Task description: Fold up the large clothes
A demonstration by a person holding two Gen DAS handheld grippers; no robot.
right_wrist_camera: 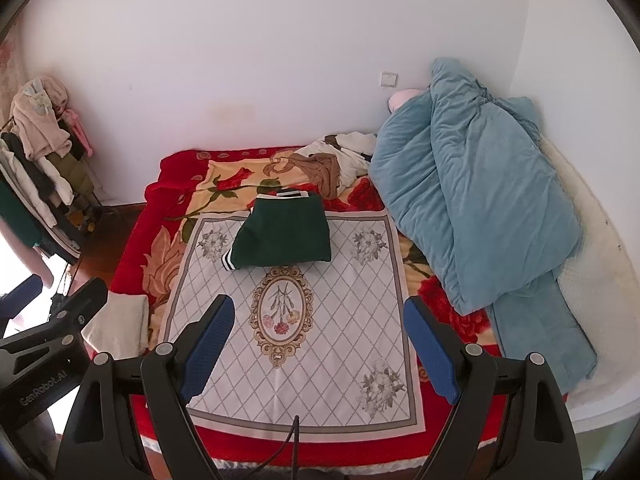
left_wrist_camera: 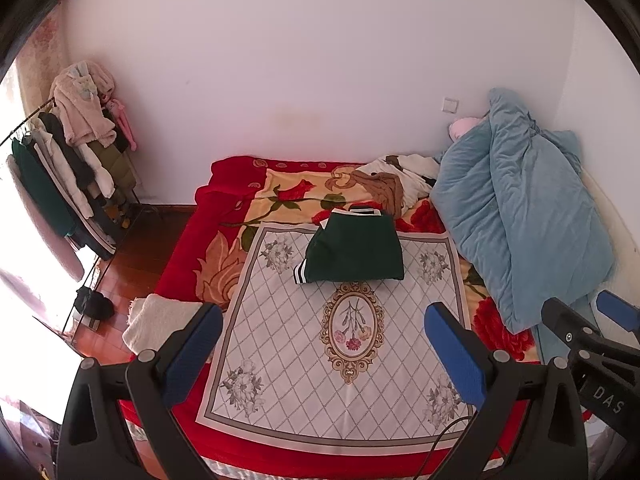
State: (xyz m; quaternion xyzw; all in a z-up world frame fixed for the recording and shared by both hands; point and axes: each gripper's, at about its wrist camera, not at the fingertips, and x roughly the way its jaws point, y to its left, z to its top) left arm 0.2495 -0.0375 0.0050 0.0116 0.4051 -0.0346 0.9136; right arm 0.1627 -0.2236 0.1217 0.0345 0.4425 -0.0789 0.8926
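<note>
A dark green garment (left_wrist_camera: 356,250) with striped black-and-white cuffs lies folded in a compact rectangle at the far end of a white patterned mat (left_wrist_camera: 340,344) on the bed; it also shows in the right wrist view (right_wrist_camera: 284,240). My left gripper (left_wrist_camera: 324,354) is open and empty, held above the near part of the mat. My right gripper (right_wrist_camera: 318,350) is open and empty, also above the mat (right_wrist_camera: 304,340), well short of the garment. The right gripper's fingers (left_wrist_camera: 560,316) show at the right of the left wrist view.
A red floral blanket (left_wrist_camera: 232,264) covers the bed. A blue quilt (right_wrist_camera: 472,200) is piled at the right. Loose brown and white clothes (right_wrist_camera: 332,160) lie at the back. A folded cream towel (left_wrist_camera: 156,320) sits at the bed's left edge. A clothes rack (left_wrist_camera: 72,160) stands at the far left.
</note>
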